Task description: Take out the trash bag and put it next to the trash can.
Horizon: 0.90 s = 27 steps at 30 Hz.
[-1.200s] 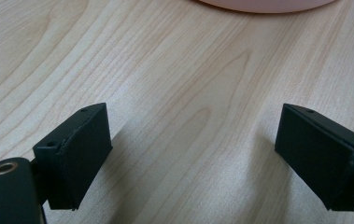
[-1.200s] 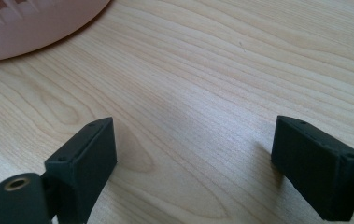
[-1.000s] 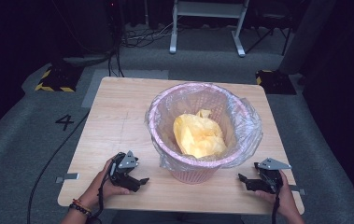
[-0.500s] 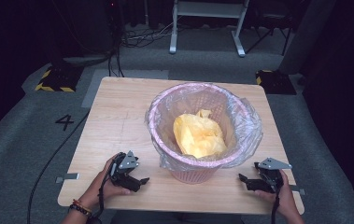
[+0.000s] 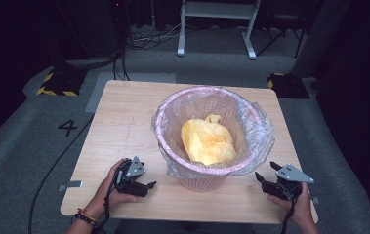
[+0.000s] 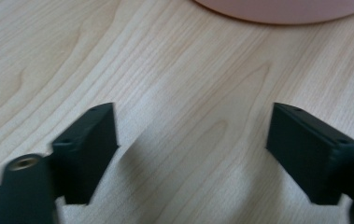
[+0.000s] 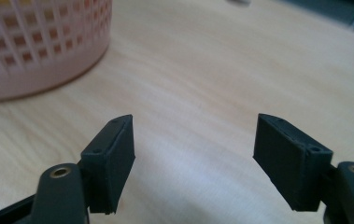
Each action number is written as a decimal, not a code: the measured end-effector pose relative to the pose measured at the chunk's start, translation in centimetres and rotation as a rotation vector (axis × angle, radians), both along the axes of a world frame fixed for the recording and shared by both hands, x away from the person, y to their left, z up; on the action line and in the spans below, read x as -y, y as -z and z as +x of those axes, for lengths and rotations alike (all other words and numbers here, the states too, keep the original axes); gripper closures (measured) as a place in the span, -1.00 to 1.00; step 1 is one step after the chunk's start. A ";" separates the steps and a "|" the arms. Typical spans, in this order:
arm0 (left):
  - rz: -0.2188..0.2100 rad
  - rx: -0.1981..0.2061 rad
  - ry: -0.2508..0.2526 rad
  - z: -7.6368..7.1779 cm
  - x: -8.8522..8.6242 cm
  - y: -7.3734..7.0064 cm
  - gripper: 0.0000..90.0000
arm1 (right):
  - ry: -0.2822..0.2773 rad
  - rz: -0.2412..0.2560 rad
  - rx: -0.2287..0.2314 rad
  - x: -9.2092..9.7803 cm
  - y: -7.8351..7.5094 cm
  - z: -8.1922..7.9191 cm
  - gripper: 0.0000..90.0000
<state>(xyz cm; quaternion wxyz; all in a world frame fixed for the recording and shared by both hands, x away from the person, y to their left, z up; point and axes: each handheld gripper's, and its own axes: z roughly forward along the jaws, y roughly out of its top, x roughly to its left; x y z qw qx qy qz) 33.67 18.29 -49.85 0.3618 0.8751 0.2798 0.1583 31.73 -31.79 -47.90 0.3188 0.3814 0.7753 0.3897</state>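
Pale wood makes up the worktop [image 5: 124, 122], and it carries one big thing: the pink plastic basket [image 5: 207, 178] standing upright a little past the middle toward 3 o'clock, close to your edge. It sits there, I judge, so that both of your arms can come at it from either flank without crossing.

A clear plastic liner [image 5: 260, 131] is draped over the basket's rim and hangs loose down the outside, bunched most at the 3 o'clock side. That slack is likely what you will want to gather, since a liner folded over a rim has to be lifted off it before it can come out.

Inside, a crumpled yellow bag [image 5: 207, 144] lies in the bottom of the liner, roughly central, its top knot pointing to 12 o'clock. It rests low enough that the rim is free all round.

Your left tool [image 5: 141, 186] rests at about 8 o'clock of the basket, near its base but not touching; in the left gripper view its jaws stand wide apart over bare wood with nothing between them, the basket's foot [image 6: 286, 5] just ahead. Your right tool [image 5: 265, 181] sits at about 4 o'clock, likewise apart from the basket, jaws spread and empty, with the lattice wall [image 7: 34, 42] ahead to one side. Both look parked symmetrically, ready to go up to the rim.
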 end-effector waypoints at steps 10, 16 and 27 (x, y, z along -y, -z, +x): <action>-0.025 0.021 0.004 0.5 0.1 -0.3 -0.62 | 0.005 -0.033 0.132 -0.7 -1.3 0.0 -0.35; 0.001 0.082 0.010 1.6 -0.7 -0.4 -0.57 | 0.003 -0.029 0.146 -0.7 -1.4 0.8 -0.35; -0.185 0.214 0.017 -0.2 -0.4 -4.4 -0.57 | 0.049 0.003 0.246 -0.6 -4.0 1.1 -0.31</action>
